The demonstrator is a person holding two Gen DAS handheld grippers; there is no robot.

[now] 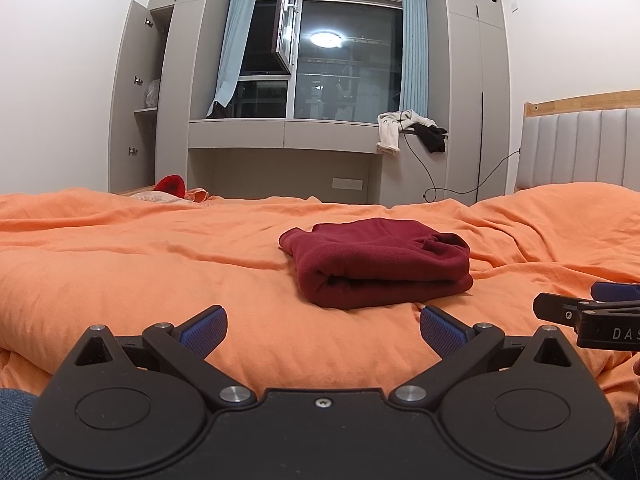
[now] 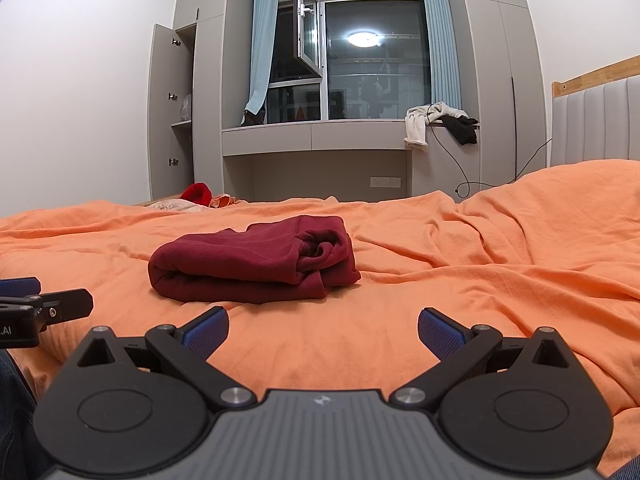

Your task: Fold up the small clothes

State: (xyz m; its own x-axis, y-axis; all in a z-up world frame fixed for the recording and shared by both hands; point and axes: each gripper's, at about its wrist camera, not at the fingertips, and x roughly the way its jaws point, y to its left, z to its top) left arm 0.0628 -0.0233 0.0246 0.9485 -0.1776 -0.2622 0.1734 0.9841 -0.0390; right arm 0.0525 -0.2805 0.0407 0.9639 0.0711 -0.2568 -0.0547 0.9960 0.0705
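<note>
On orange quilted bed cover, dark red knit garment lies folded into compact bundle, mid-bed. Left tongs and right tongs both spread apart, empty, short of garment. Folding looks finished; no further garment visible nearby.

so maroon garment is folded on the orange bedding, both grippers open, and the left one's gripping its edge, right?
Not gripping. In the left wrist view the left gripper is open and empty, short of the folded maroon garment on the orange bedding. The right gripper is open too.
</note>
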